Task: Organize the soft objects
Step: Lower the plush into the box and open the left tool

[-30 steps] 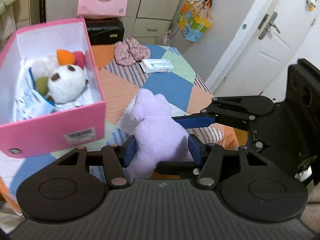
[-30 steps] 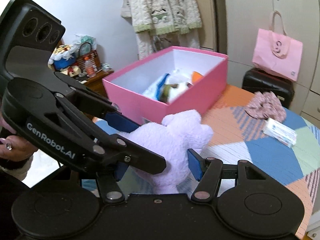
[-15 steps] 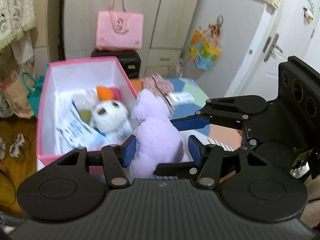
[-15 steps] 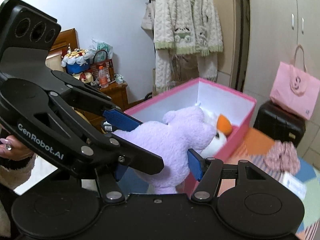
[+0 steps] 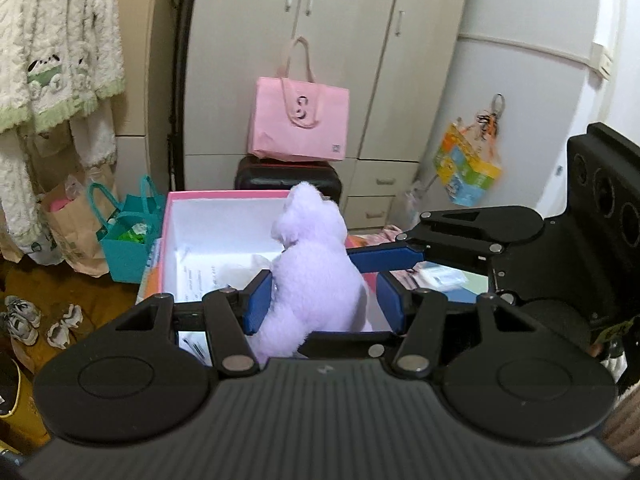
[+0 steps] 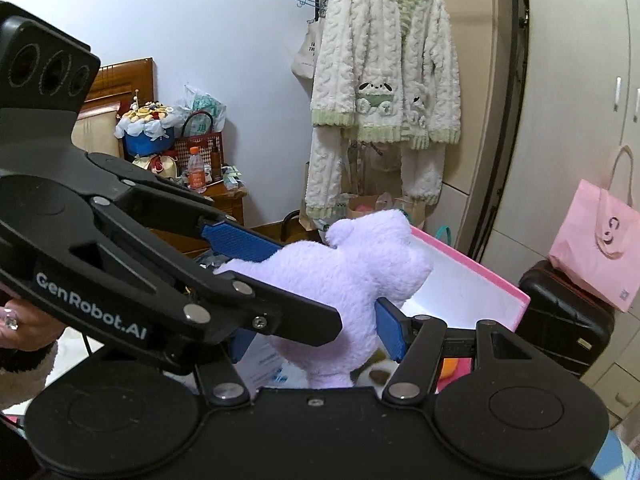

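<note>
Your left gripper (image 5: 324,298) is clamped partway on the lilac plush toy (image 5: 316,276), and your right gripper (image 6: 316,332) pinches it too from the other side. You've got it lifted above the open pink box (image 5: 224,216)

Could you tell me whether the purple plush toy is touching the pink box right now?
Cannot tell: in both wrist views the purple plush toy overlaps the pink box, hiding any gap.

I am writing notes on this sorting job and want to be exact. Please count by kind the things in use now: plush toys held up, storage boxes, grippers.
purple plush toy: 1
pink box: 1
grippers: 2, the left gripper and the right gripper
Total: 4
</note>
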A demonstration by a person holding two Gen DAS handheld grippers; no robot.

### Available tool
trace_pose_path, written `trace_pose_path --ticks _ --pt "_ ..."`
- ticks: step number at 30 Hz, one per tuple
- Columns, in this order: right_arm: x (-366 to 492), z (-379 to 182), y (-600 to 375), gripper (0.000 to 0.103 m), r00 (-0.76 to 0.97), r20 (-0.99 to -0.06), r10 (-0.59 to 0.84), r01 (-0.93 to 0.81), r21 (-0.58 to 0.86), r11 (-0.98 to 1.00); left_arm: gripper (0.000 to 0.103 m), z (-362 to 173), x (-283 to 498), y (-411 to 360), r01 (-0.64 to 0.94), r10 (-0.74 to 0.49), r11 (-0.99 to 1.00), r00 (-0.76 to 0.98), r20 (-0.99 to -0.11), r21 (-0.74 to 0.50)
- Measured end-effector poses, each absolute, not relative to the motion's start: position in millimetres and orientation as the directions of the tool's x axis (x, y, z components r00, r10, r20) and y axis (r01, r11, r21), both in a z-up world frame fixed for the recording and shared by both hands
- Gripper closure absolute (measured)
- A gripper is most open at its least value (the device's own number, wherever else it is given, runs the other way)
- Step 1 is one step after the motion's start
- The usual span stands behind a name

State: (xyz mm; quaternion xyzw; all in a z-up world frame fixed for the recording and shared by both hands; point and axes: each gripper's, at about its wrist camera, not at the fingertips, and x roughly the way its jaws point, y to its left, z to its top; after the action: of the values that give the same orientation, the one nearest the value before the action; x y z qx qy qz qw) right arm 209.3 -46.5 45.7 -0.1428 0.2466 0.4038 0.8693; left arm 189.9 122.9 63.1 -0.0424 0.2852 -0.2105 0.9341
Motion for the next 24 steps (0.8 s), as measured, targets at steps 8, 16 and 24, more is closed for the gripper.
trace_pose_path --ticks 8,16,24 --pt "266 23 -32 0.035 0.494 -0.609 0.621 -0.78 0.004 0.625 0.049 39 246 140 0.323 -0.426 0.905 0.711 -0.559 -0.278" --pt "298 2 -23 0.035 0.45 -0.65 0.613 -0.784 0.041 0.62 0.049 18 278 143 0.289 -0.406 0.914 0.687 -0.603 -0.286" --pt "311 -6 -17 0.036 0.455 -0.676 0.579 -0.792 -0.01 0.611 0.049 11 289 138 0.258 -0.374 0.927 0.689 -0.62 -0.273"
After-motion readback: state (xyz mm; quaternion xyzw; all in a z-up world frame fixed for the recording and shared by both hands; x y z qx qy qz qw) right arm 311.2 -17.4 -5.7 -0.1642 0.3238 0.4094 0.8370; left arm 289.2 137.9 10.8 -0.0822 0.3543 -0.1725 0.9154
